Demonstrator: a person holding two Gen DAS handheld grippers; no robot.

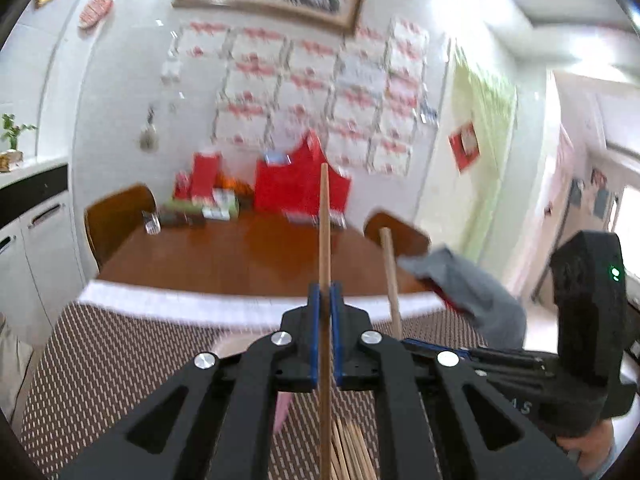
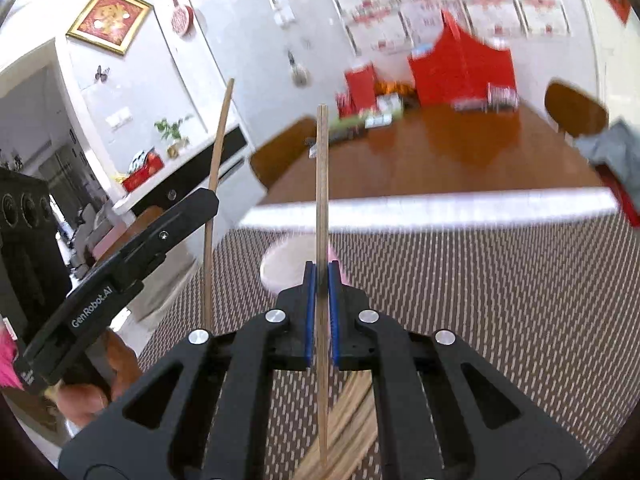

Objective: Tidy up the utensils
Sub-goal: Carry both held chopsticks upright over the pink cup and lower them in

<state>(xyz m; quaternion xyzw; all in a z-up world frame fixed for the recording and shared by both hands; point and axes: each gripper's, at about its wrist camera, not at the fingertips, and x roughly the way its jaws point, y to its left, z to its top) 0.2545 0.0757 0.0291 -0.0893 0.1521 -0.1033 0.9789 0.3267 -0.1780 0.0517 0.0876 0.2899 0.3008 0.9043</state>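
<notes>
A: Nearest?
B: A loose bundle of pale wooden chopsticks [image 2: 352, 412] lying on the brown woven mat [image 2: 480, 300], under both grippers

A: The jaws?
B: The left gripper [image 1: 325, 308] is clamped on one upright wooden chopstick [image 1: 325, 232]; the right gripper [image 2: 321, 288] is clamped on another thin wooden chopstick [image 2: 322, 184]

A: Beyond?
B: A blurred white bowl [image 2: 280, 268], then the glossy brown tabletop [image 2: 440, 160], with red boxes [image 2: 460, 72] at the wall

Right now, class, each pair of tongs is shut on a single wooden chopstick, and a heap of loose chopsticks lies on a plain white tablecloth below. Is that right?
Not quite. The heap of loose chopsticks lies on a brown woven placemat with pale dashes, as the right wrist view shows. The rest holds: the left tongs and right tongs are each shut on a single wooden chopstick.
</notes>
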